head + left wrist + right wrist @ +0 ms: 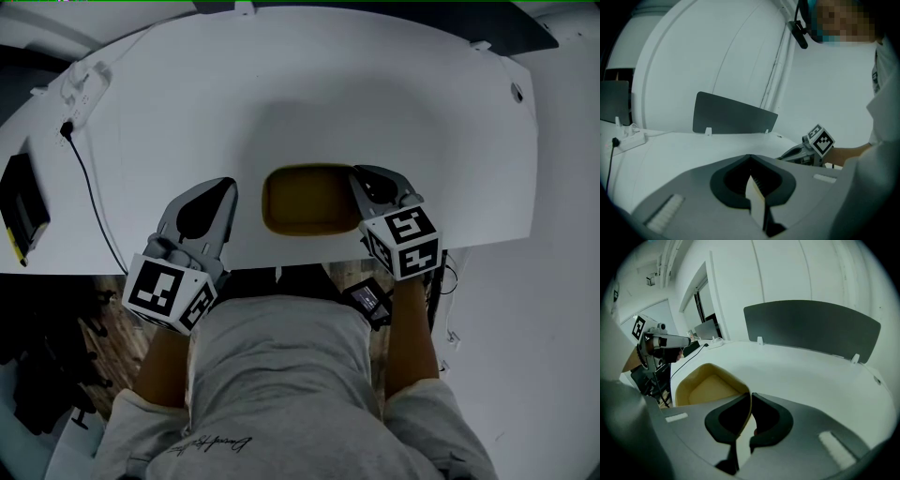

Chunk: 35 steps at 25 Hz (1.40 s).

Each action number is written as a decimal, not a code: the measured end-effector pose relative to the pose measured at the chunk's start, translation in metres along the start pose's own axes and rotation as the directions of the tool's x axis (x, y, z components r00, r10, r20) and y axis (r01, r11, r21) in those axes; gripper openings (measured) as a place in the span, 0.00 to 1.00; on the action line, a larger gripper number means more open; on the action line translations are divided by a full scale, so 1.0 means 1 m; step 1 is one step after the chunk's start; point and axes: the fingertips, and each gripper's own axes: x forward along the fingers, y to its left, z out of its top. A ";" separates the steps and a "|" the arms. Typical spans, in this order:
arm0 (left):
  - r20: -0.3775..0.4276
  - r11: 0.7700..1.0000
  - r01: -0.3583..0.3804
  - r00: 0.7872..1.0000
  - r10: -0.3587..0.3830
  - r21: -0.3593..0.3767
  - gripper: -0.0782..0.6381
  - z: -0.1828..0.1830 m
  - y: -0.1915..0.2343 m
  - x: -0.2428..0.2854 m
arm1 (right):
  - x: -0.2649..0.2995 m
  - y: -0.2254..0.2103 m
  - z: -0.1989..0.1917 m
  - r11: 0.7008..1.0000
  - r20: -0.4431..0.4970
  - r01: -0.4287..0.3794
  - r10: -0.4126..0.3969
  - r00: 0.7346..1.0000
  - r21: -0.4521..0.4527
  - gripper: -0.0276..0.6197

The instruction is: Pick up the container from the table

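A shallow yellow container (309,200) lies on the white table (375,103) close to its front edge. My right gripper (361,192) is at the container's right end, shut on its rim. In the right gripper view the yellow wall (710,387) runs in between the two dark jaws of the right gripper (751,397). My left gripper (211,202) rests on the table a short way left of the container, not touching it. In the left gripper view the left gripper (750,161) has its jaws together with nothing of the container between them.
A power strip (80,89) and its black cable (89,187) lie at the table's back left. A dark flat device (21,202) sits at the far left. A dark panel (811,326) stands along the far edge. The person's torso is against the front edge.
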 end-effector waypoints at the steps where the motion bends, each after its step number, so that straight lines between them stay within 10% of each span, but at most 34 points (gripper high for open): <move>1: 0.003 1.000 0.000 1.000 0.000 0.003 0.10 0.001 -0.001 -0.001 | -0.003 0.001 0.001 1.000 0.005 0.002 -0.002 1.000 0.002 0.09; 35: 0.086 0.997 0.013 0.996 -0.020 0.080 0.10 0.033 -0.042 -0.035 | -0.086 0.022 0.020 1.000 0.086 0.016 -0.017 0.996 0.006 0.09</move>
